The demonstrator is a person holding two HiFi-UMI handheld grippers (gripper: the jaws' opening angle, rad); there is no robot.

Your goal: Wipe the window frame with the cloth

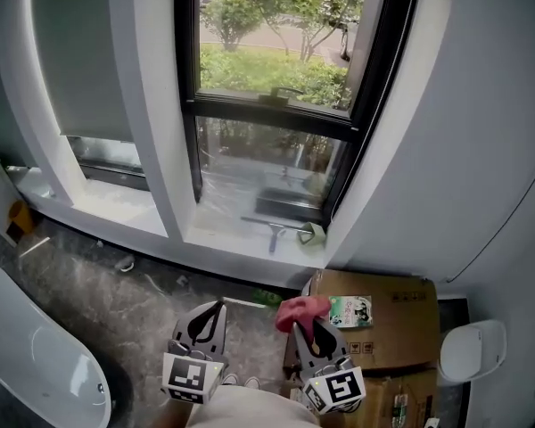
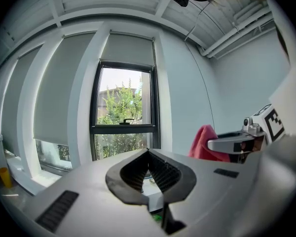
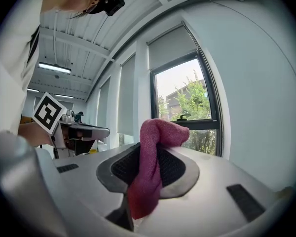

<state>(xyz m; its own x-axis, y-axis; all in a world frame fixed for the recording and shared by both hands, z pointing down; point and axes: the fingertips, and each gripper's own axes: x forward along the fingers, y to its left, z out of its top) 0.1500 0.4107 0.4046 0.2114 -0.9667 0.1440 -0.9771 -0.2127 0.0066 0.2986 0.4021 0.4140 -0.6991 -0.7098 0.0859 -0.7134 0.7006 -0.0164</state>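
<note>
The right hand-held gripper point(image 1: 308, 326), lower centre, clamped the pink cloth point(image 1: 301, 310), ready for wiping. The left hand-held gripper point(image 1: 218, 308) stood closed, empty. The window frame point(image 1: 266, 114) lay well apart, upper centre.

Pink cloth point(image 3: 150, 172) btwn R fingers point(image 3: 176, 168)

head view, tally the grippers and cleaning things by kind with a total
grippers: 2, the left gripper and the right gripper
cloths: 2, the pink cloth in the right gripper, and what looks like a pale green cloth on the sill
squeegees: 1, the squeegee on the sill
total: 5
</note>
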